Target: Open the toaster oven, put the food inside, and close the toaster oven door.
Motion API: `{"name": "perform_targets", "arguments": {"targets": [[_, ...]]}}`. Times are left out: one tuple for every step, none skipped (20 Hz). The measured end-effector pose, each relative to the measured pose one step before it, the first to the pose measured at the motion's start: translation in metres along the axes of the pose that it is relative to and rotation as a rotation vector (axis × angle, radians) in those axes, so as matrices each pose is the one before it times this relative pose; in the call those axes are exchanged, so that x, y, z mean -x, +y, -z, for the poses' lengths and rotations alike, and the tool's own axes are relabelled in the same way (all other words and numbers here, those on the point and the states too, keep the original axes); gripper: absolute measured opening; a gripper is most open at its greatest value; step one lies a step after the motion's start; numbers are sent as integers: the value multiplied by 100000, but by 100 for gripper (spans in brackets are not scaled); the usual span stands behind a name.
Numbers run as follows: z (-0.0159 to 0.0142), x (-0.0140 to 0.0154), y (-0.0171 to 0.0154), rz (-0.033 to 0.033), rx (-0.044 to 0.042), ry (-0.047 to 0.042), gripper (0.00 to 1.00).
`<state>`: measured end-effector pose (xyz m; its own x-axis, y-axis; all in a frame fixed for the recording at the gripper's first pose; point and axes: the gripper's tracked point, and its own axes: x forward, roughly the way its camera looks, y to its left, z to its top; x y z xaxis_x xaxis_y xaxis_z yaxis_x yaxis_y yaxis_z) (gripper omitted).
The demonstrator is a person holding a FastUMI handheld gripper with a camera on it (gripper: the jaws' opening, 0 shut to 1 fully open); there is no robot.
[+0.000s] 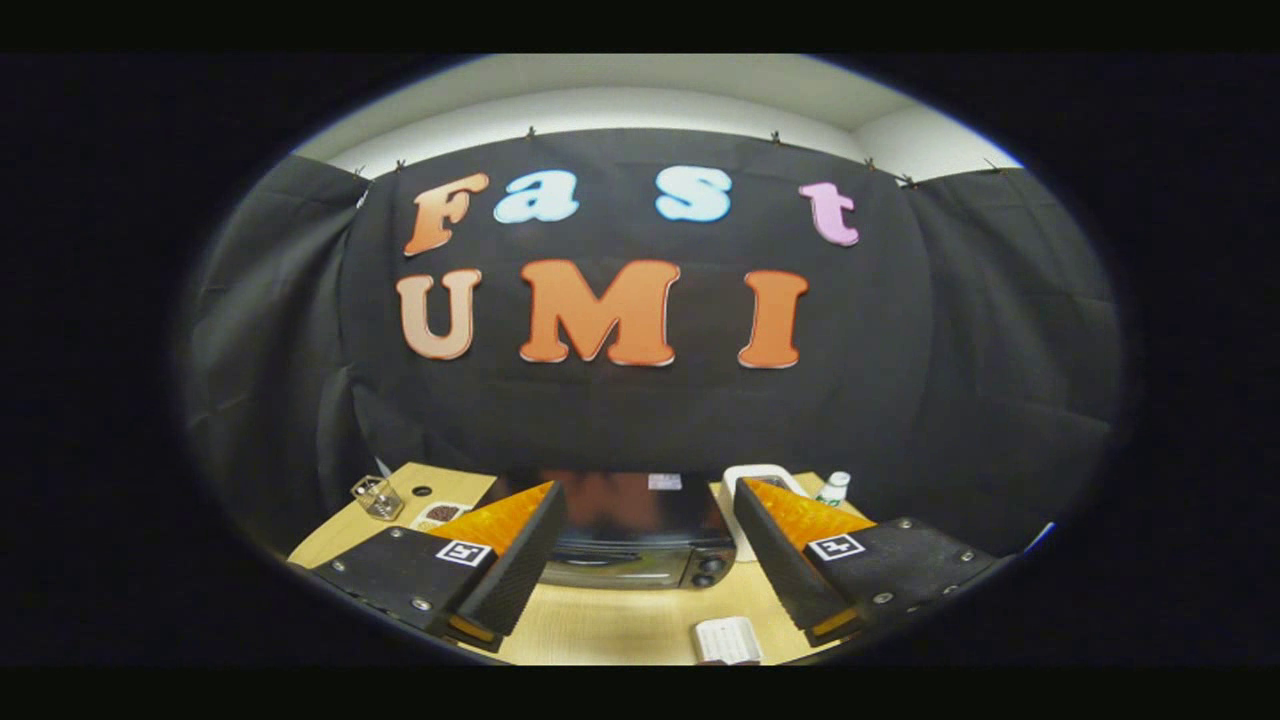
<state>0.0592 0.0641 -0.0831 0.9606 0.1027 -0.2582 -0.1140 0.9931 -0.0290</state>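
A black toaster oven (640,535) stands on the wooden table (620,620), seen from above and in front, with its door shut and two knobs at its right end. My gripper (650,560) hangs well above the table, tilted up toward the wall. Both fingers (520,560) are spread wide apart with nothing between them, and the oven shows in the gap beyond them. A small white ridged item (728,640) lies on the table near the right finger. A little plate with dark food (440,514) sits left of the oven, partly behind the left finger.
A clear glass container (377,497) stands at the table's back left corner. A white tray-like object (760,480) and a small white bottle with a green label (833,488) are behind the right finger. Black cloth walls close the booth.
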Motion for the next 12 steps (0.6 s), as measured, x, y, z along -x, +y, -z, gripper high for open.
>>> {"name": "perform_targets", "arguments": {"targets": [[-1103, 845, -738, 1037, 663, -2336, 99], [-1030, 782, -747, 1420, 846, -2041, 99], [-1078, 688, -818, 1274, 406, -1956, 99], [-710, 694, -576, 909, 98, -1667, 99], [-368, 757, -626, 980, -241, -1069, 99], [-237, 548, -552, 926, -233, -758, 99], [-192, 587, -525, 945, -314, -440, 99], [-87, 379, -482, 1035, -338, -296, 99], [-30, 162, -352, 1017, -162, -475, 99], [-51, 68, -491, 1230, -450, -232, 99], [-94, 291, -343, 694, -629, -303, 99], [-60, 230, -261, 366, -722, -305, 99]]}}
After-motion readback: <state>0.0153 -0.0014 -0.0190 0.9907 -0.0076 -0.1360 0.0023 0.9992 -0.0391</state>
